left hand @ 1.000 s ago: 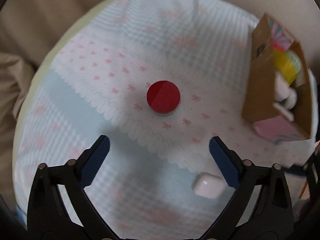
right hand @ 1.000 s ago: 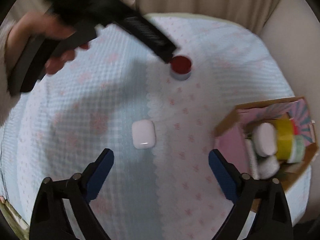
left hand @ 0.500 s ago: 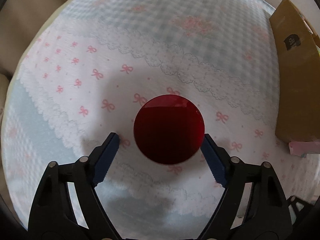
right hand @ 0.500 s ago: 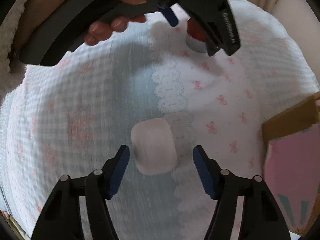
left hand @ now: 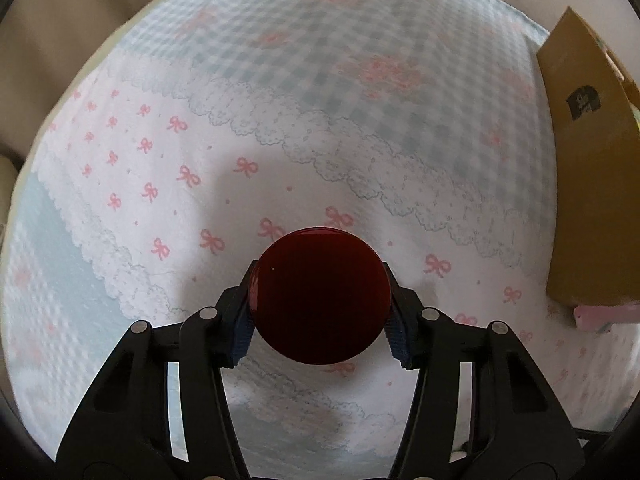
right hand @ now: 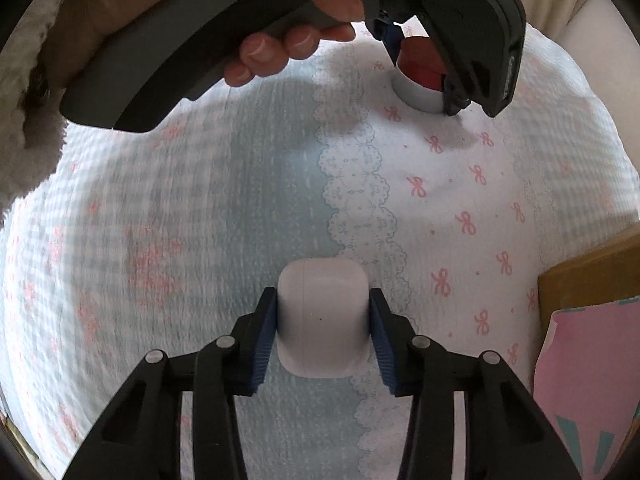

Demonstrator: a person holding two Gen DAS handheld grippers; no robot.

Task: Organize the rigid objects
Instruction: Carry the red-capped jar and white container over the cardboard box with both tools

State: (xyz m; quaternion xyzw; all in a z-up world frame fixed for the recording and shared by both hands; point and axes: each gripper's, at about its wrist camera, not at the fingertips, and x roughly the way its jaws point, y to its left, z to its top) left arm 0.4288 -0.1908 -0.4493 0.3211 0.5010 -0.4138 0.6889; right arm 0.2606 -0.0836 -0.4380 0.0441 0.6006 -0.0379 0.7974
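Both grippers clamped, one object each, on the patterned cloth.

Left gripper (left hand: 319, 312) grips the red-lidded jar (left hand: 319, 295) from both sides; jar base rests on the cloth (left hand: 280, 140). Right gripper (right hand: 323, 334) pinches the white earbud case (right hand: 322, 318) across its width; case lies on the lace border. Cardboard box (left hand: 588, 200) stands off to the right.

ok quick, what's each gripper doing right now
left gripper: closed on the red-lidded jar.
right gripper: closed on the white case.
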